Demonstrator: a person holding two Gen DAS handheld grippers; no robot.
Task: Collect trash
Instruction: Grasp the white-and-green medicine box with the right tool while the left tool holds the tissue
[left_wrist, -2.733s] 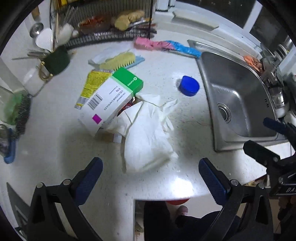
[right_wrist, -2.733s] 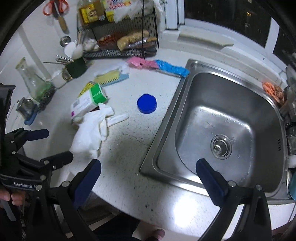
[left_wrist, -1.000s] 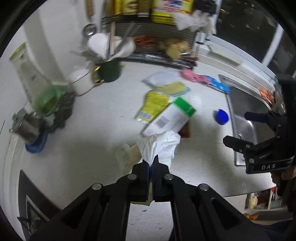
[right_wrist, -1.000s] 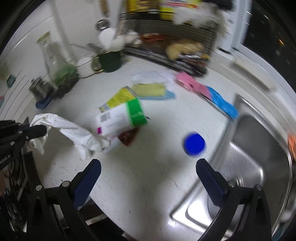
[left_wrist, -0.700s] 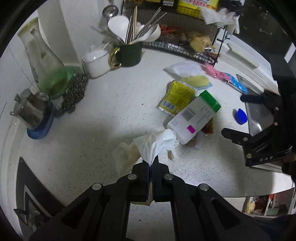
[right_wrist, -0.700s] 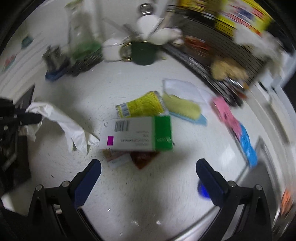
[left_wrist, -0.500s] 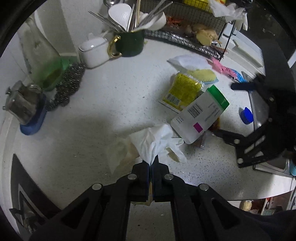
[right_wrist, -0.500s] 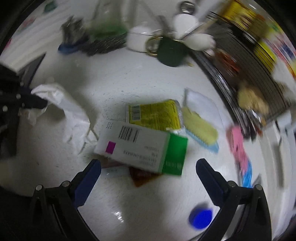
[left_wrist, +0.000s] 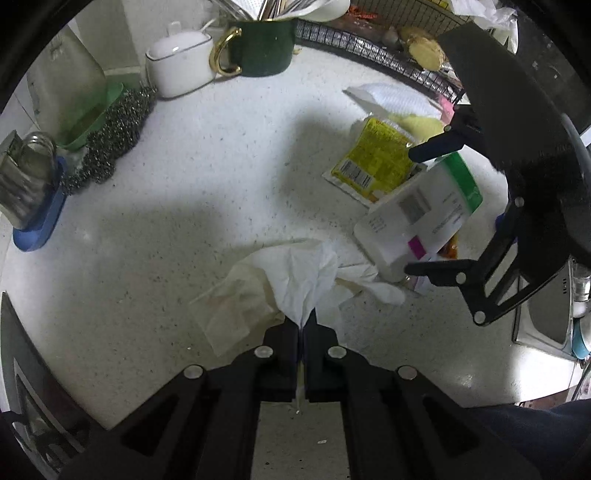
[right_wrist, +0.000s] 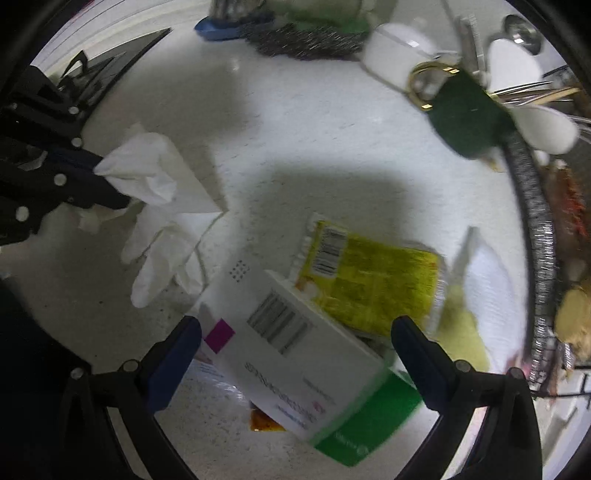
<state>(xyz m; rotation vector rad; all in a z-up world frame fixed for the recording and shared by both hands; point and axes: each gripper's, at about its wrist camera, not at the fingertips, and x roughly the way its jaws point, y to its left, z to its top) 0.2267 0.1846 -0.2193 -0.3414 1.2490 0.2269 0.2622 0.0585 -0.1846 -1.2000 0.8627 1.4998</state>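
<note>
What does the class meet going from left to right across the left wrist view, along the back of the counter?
Glass jar on blue base → steel wool scourer → white lidded pot → green mug → yellow packet → green-and-white box.

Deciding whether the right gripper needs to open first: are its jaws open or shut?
Open. The right gripper has its fingers spread wide on either side of the box, not touching it.

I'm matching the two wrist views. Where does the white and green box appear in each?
Left wrist: white and green box at right, between the right gripper's fingers.
Right wrist: box at bottom centre.
Shared landmark: yellow packet beside it.
</note>
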